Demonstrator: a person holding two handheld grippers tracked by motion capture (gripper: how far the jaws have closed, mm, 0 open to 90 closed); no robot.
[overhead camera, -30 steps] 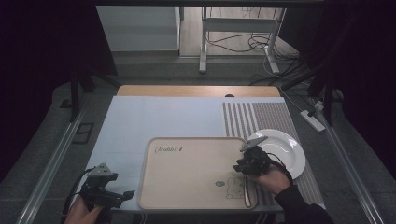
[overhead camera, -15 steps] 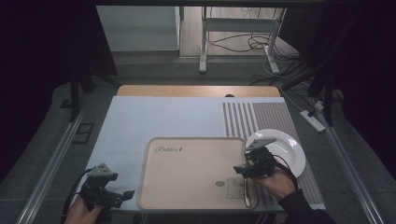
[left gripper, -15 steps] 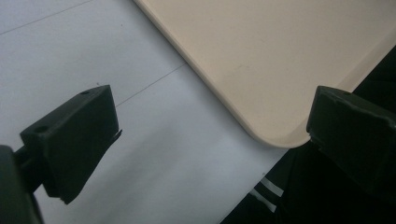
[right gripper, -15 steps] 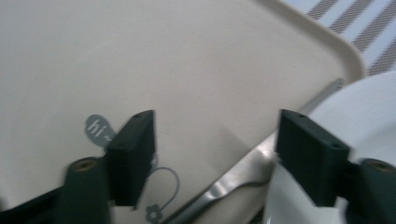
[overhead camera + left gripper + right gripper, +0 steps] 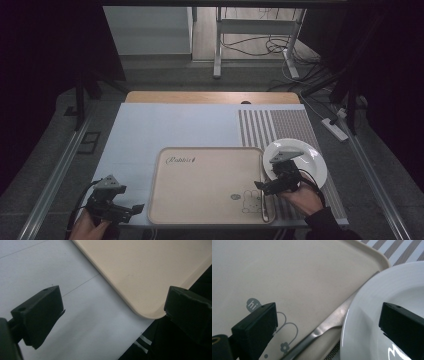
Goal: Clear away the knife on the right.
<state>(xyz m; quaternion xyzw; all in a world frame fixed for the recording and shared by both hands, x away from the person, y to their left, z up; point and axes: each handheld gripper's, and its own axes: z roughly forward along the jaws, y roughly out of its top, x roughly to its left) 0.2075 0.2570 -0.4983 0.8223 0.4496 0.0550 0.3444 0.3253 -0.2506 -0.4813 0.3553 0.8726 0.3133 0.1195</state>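
The beige tray (image 5: 210,187) carried cursive writing near its far left corner (too small to read) and a rabbit drawing with a "hi" bubble (image 5: 252,304). A metal utensil (image 5: 322,332) lay along its right rim beside the white plate (image 5: 305,157) on the pale surface (image 5: 175,127). Left gripper (image 5: 131,209) and right gripper (image 5: 260,187) fingers stood wide apart, empty.
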